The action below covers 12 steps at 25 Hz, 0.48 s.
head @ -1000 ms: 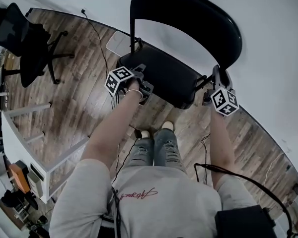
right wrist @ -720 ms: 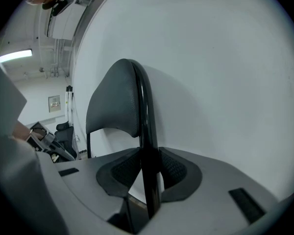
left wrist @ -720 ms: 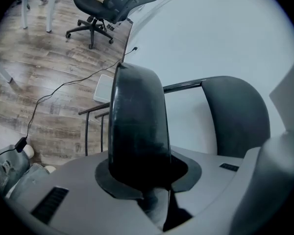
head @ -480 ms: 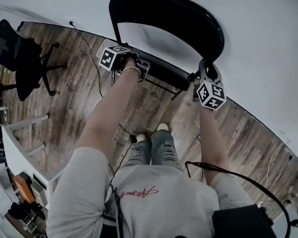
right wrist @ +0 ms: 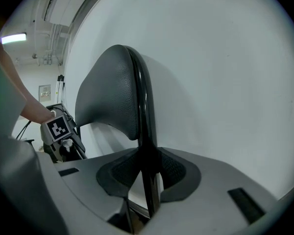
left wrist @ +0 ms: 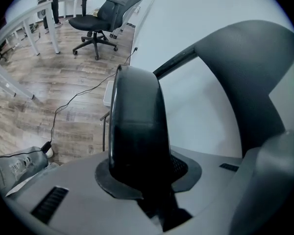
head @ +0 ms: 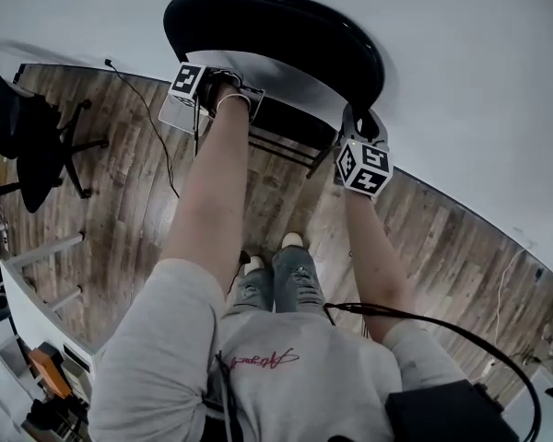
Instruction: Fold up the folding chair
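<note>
The black folding chair stands against the white wall, its curved backrest [head: 276,30] at the top of the head view and its seat [head: 290,122] swung up close under it. My left gripper [head: 229,88] is shut on the seat's padded edge [left wrist: 136,126], which fills the left gripper view between the pads of that gripper [left wrist: 147,180]. My right gripper [head: 355,129] is shut on the thin black frame tube [right wrist: 146,146] at the chair's right side, seen between the jaws of that gripper [right wrist: 149,180]. The backrest [right wrist: 112,92] rises just above it.
A black office chair [head: 28,127] stands on the wooden floor at the left, with white table legs [head: 37,247] nearer me. A cable [head: 143,118] and a flat pale box [head: 173,116] lie by the chair. The person's feet [head: 269,245] are just behind the chair.
The seat has swung up from flat to nearly against the backrest. My left gripper went up and away with its edge; the right gripper rose slightly on the frame.
</note>
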{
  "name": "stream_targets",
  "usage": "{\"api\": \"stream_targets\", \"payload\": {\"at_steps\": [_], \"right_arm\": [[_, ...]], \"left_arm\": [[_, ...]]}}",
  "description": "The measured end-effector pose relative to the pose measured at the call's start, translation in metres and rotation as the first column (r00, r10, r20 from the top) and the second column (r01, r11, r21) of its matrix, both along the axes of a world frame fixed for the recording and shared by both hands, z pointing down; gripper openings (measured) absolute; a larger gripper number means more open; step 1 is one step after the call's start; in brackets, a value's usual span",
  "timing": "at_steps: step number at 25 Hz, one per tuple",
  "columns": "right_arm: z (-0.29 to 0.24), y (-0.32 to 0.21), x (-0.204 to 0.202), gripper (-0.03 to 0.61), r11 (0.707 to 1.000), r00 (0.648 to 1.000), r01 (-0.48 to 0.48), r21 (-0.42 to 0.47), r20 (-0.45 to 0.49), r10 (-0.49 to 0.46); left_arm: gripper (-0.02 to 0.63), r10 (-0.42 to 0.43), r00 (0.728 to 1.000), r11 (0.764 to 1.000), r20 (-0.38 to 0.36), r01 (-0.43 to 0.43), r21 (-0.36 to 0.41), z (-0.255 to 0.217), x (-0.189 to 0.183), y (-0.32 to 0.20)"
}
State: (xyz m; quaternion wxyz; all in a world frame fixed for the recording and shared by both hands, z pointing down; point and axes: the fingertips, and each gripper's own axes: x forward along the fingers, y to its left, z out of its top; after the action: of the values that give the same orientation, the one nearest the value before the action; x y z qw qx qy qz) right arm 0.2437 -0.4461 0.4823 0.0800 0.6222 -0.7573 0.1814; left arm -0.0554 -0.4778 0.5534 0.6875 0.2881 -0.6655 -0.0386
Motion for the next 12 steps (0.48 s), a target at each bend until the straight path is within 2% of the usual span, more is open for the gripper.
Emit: {"api": "stream_targets", "payload": {"at_steps": [7, 12], "right_arm": [[-0.003, -0.006, -0.001, 0.098, 1.000, 0.999, -0.018, -0.011, -0.030, 0.018], [-0.003, -0.012, -0.001, 0.098, 0.999, 0.993, -0.038, -0.034, -0.115, 0.034]], "left_arm": [[0.130, 0.006, 0.999, 0.999, 0.034, -0.005, -0.047, 0.001, 0.005, -0.027], [0.130, 0.020, 0.998, 0.997, 0.066, -0.014, -0.077, 0.001, 0.008, -0.039]]}}
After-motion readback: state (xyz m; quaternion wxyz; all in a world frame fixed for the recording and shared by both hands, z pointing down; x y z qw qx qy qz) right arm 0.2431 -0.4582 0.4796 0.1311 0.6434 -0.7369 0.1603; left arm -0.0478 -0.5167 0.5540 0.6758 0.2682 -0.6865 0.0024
